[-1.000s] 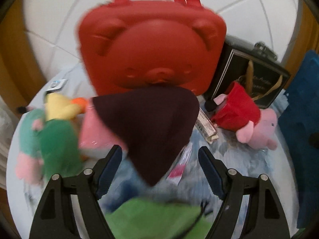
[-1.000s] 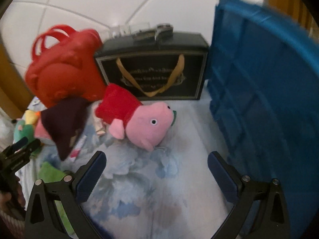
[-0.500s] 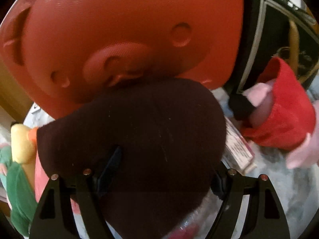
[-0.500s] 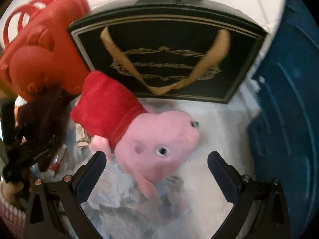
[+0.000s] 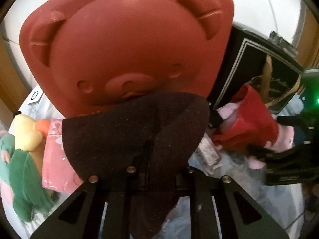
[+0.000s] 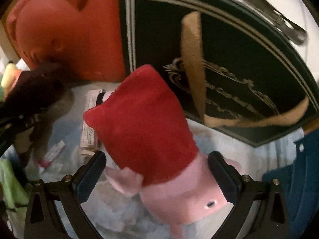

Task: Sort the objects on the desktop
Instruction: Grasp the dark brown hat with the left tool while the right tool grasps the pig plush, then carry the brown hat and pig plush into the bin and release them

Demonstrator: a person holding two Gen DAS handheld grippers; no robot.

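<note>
One dark maroon felt cloth (image 5: 135,131), draped from one red bear-faced moulded case (image 5: 127,45); one pink plush pig in red dress (image 6: 151,131). Left gripper (image 5: 159,171): arms drawn close, clamped on cloth. Right gripper (image 6: 157,171): fingers (image 6: 90,175) half open, flanking pig at neck, grip unconfirmed. Surface: blue-white floral tablecloth (image 6: 111,215); black gift box (image 6: 229,59) far right

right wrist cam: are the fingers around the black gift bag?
No, the right gripper straddles the pig plush at its neck, while the black bag stands behind, untouched.
</note>
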